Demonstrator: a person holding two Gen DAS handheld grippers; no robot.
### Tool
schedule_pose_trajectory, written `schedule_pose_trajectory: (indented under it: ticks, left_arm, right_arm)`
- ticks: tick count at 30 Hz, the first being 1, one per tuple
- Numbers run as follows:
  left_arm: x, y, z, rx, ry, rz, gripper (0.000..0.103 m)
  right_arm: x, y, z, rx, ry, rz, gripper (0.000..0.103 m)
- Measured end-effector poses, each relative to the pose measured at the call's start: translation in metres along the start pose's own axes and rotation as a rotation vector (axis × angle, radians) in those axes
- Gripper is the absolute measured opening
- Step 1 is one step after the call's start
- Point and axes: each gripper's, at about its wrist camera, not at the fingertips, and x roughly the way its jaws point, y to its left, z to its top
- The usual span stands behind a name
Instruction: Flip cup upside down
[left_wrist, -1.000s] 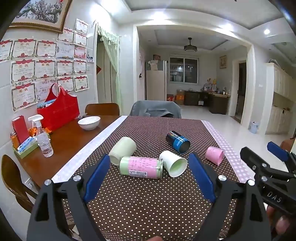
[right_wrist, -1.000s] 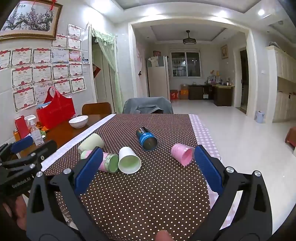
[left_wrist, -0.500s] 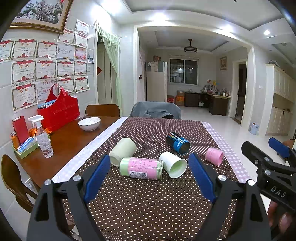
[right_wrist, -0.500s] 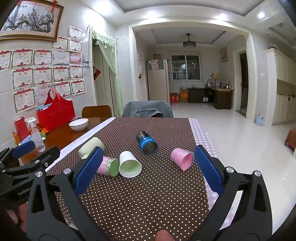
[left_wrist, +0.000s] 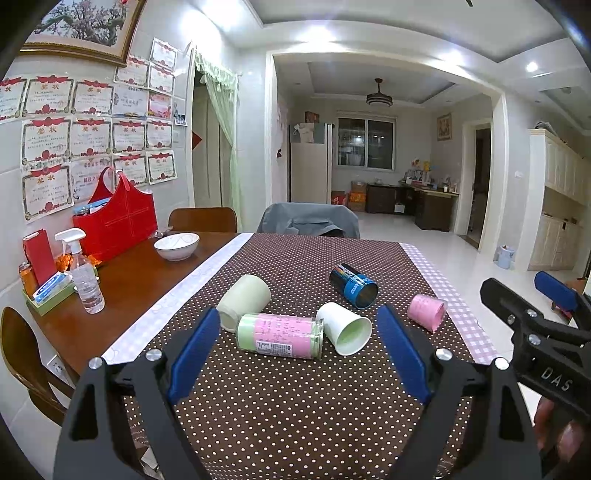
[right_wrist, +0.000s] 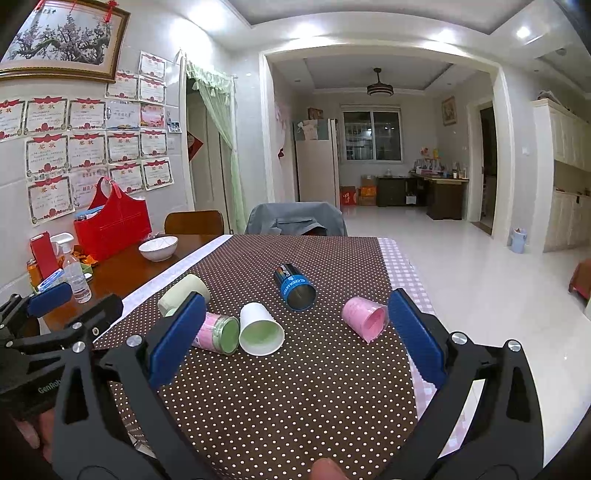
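Grippers spread wide, left gripper (left_wrist: 299, 350) and right gripper (right_wrist: 295, 339) holding nothing, cups (right_wrist: 261, 329) lying sideways on tablecloth (right_wrist: 295, 398).

Framed red-bordered paper certificates (left_wrist: 92, 125) cover the white tiled wall (left_wrist: 14, 236) on the left. Glossy white floor tiles (right_wrist: 480, 266) run back to a dark-paned window (right_wrist: 372, 136), under what looks like a round ceiling lamp (right_wrist: 379, 88). A grey-draped chair (left_wrist: 308, 221) stands behind the brown polka-dot-clothed counter (left_wrist: 295, 398).

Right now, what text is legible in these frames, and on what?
"DAS": right gripper body, seen from the left wrist.
"GenRob", cut off: left gripper body, seen from the right wrist.
Blue can: white brand lettering, too blurred to read.
Pink-label jar: print too small.
Wall certificates: red headings, unreadable.
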Motion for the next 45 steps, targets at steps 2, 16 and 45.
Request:
schedule_pose_trajectory:
  ticks: [2, 16, 45]
  left_arm:
    - [0.000, 0.000, 0.000, 0.000, -0.001, 0.000, 0.085]
    - [0.000, 0.001, 0.000, -0.002, 0.000, -0.001, 0.085]
    - [0.047, -0.011, 0.007, 0.068, 0.051, -0.008, 0.085]
  right_arm:
    - [0.000, 0.000, 0.000, 0.001, -0.001, 0.003, 0.097]
    - [0.001, 0.003, 0.003, -0.003, -0.001, 0.007, 0.097]
    - [0.057, -0.017, -0.003, -0.006, 0.090, -0.003, 0.097]
